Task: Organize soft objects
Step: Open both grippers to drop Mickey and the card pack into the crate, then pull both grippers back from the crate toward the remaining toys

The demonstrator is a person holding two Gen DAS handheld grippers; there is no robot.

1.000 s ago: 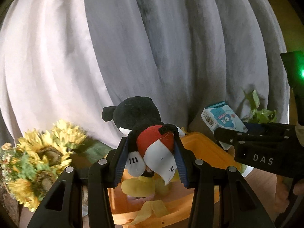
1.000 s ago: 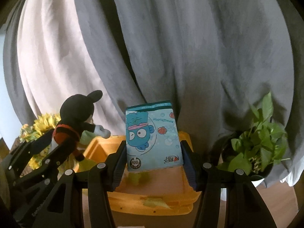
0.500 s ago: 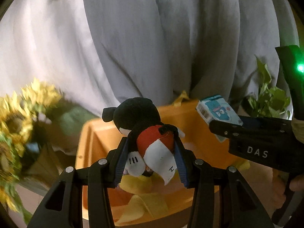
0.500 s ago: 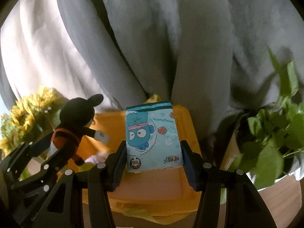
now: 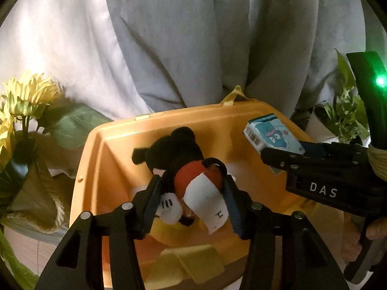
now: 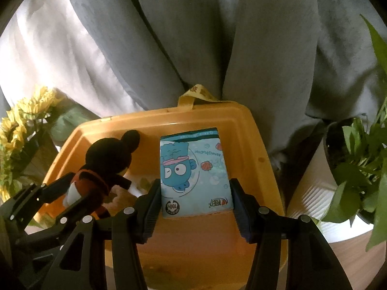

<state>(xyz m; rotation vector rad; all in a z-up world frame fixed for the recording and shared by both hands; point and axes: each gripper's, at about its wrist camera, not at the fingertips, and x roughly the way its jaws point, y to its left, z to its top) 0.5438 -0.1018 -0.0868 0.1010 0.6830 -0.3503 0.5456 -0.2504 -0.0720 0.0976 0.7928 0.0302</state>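
A black plush mouse (image 5: 174, 152) (image 6: 108, 159) in red shorts with a white tag hangs between the pads of my left gripper (image 5: 192, 188) (image 6: 72, 193). Its jaws are opening, and the pads still touch the toy on both sides. The toy is low inside the orange bin (image 5: 169, 116) (image 6: 241, 120), over yellow soft pieces (image 5: 188, 261) on its floor. My right gripper (image 6: 196, 193) (image 5: 283, 149) is shut on a light-blue tissue pack (image 6: 193, 166) (image 5: 271, 135) with a cartoon fish, held over the bin's right half.
Grey curtain (image 5: 193, 36) hangs right behind the bin. Sunflowers (image 5: 21, 101) (image 6: 26, 111) stand at the bin's left. A leafy plant (image 6: 358, 159) (image 5: 343, 111) in a white pot (image 6: 312, 188) stands at its right. A person's hand (image 5: 377, 227) grips the right tool.
Both grippers have come down and tipped forward over the orange bin, so I see into it from above. The mouse and the tissue pack stay between their pads.
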